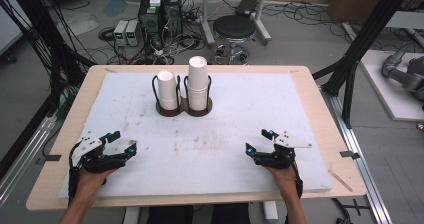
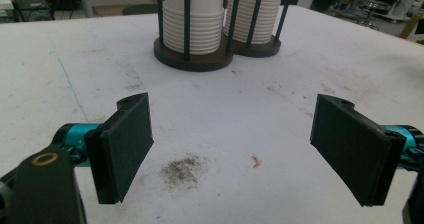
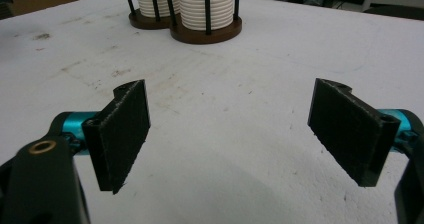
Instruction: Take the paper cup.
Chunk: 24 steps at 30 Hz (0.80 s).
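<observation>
Two stacks of white paper cups stand in a dark double holder (image 1: 183, 109) at the back middle of the white mat: a shorter left stack (image 1: 166, 89) and a taller right stack (image 1: 198, 81). My left gripper (image 1: 122, 142) rests low near the front left, open, nothing between its jaws. My right gripper (image 1: 258, 141) sits at the front right, also open and empty. In the left gripper view the holder (image 2: 200, 59) lies straight ahead beyond the pads (image 2: 127, 144). The right gripper view shows the holder (image 3: 200, 34) up and to the left of centre.
The white mat (image 1: 240, 114) covers a wooden table (image 1: 75, 114) and carries faint stains and a dark smudge (image 2: 184, 170). Beyond the table are a round stool (image 1: 234, 29), computer boxes (image 1: 160, 14) and floor cables. Black frame posts (image 1: 360, 49) stand at the right.
</observation>
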Motion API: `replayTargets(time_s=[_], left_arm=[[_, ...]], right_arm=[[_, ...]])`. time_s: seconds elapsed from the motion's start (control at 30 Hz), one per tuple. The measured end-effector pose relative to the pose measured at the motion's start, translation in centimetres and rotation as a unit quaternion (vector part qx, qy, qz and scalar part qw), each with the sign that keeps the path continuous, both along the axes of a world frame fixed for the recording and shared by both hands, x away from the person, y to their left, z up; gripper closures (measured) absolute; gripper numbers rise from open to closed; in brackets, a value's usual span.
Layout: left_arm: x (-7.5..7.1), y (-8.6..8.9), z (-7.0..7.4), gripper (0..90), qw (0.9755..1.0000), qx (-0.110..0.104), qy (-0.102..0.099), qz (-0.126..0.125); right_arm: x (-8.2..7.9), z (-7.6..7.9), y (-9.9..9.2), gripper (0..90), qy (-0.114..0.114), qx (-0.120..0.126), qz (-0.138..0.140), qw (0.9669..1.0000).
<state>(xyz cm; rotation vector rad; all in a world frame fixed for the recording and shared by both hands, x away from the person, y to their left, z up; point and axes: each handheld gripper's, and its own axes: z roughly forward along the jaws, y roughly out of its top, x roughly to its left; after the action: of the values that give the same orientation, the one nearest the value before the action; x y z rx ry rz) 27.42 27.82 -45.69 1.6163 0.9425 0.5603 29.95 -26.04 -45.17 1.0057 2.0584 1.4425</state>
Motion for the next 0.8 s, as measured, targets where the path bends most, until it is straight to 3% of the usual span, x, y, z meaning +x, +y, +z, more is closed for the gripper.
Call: replayTargets(time_s=[0.63, 0.8], left_arm=[[0.29, 0.04, 0.01, 16.9, 0.9999, -0.003, 0.015, 0.002], [0.5, 0.24, 0.08, 16.8, 0.9995, -0.018, 0.022, -0.009]], right_arm=[[0.23, 0.0, 0.07, 17.5, 0.01, -0.004, 0.006, 0.9999], [0.22, 0.01, 0.09, 17.5, 0.01, -0.003, 0.008, 0.9999]])
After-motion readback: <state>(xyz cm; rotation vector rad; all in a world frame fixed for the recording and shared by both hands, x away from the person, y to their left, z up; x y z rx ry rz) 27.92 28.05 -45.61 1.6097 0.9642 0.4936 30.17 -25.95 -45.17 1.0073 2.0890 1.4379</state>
